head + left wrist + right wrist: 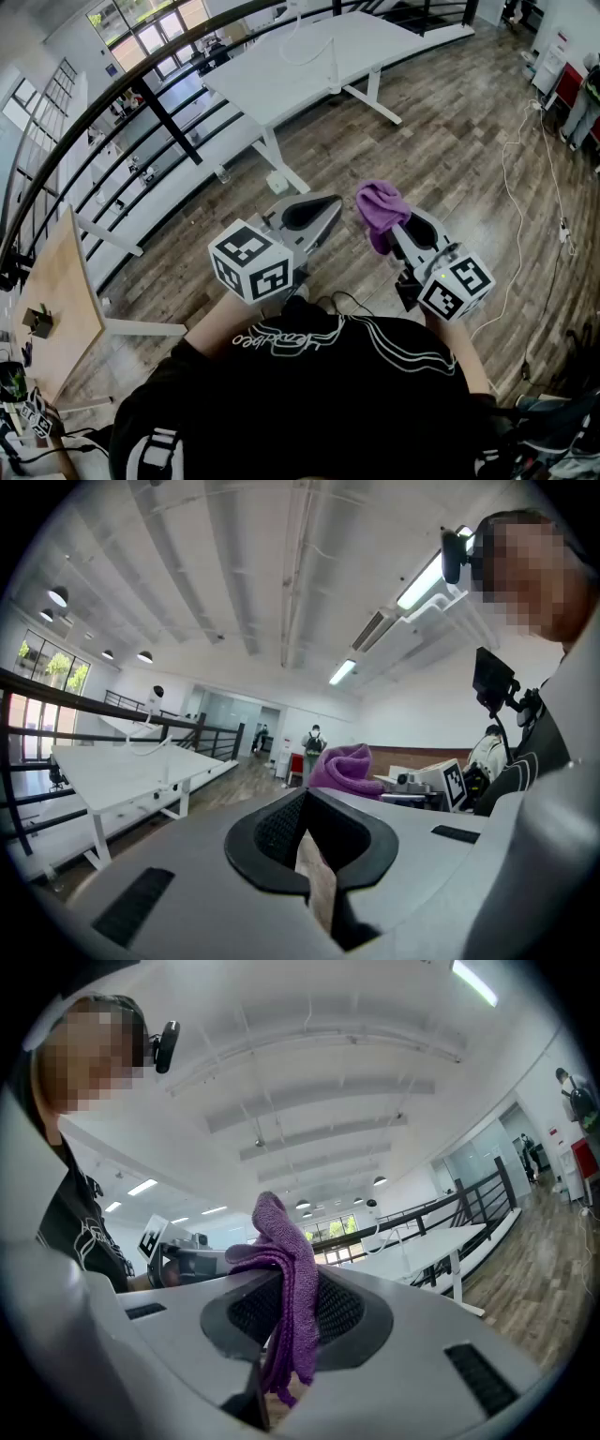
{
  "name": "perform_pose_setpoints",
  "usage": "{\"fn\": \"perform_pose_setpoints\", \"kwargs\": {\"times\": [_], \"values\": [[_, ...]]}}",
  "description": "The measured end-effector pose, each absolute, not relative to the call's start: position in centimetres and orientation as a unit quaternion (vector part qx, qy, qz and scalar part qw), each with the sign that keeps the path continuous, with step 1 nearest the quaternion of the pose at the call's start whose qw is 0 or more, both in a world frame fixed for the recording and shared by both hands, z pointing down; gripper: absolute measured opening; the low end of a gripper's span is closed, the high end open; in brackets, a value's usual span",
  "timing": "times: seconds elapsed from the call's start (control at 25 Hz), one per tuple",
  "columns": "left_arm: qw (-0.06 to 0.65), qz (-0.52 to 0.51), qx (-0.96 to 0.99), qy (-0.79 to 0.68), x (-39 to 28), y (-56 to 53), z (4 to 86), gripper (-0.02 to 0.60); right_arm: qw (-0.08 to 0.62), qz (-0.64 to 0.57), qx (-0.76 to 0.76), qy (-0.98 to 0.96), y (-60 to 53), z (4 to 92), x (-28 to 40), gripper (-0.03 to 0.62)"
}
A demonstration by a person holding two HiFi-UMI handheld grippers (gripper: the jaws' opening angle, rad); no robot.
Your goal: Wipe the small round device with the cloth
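Step in hand: judging by the pictures, this is the carry. The cloth is picked up and wiping has not begun, since no device is near either tool.
Right tongs: clenched on the purple cloth, held level. The cloth is pinched mid-fold, with one bunch standing above the jaws and a tail hanging below them.
Left tongs: clenched on nothing, held level just left of the right pair. The gap between its pads shows only the floor.
Small round device: no view shows it, so its place relative to either pair cannot be told.
Nearest surfaces: a white table lies far ahead, well apart from both tools. A wooden table sits at the near left with a few small dark items that are too small to name.
Doing it well: find the device first, then bring the hanging tail of the cloth onto it rather than the hard jaws.
Grip advice: keep the right pair closed firmly, as a loose pinch would likely let the cloth slip out during rubbing.
Free tool: the left pair could steady the device, which may slide when wiped.
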State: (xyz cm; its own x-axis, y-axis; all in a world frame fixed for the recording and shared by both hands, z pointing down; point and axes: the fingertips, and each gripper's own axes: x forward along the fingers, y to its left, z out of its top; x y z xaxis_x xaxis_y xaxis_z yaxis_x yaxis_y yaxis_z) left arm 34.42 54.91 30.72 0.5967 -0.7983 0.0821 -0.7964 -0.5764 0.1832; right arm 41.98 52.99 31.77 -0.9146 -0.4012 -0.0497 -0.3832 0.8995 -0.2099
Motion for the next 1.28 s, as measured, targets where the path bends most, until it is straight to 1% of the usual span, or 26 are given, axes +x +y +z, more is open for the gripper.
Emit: {"fn": "perform_pose_setpoints", "kwargs": {"times": [0.48,0.72,0.96,1.28], "values": [[0.117,-0.002,0.88,-0.46,32.4,53.8,32.2,0.008,0.034,-0.099,-0.198,0.975,51.3,33.3,40.3,0.072],[0.126,-0.004,0.879,-0.46,30.4,50.1,33.4,0.009,0.035,-0.105,-0.197,0.974,47.8,34.2,38.4,0.072],[0.135,-0.007,0.883,-0.45,27.3,44.0,34.8,0.009,0.031,-0.112,-0.208,0.971,41.7,35.5,35.4,0.072],[0.155,0.001,0.883,-0.443,18.6,28.5,35.6,0.008,0.03,-0.137,-0.223,0.965,26.8,36.1,27.1,0.072]]}}
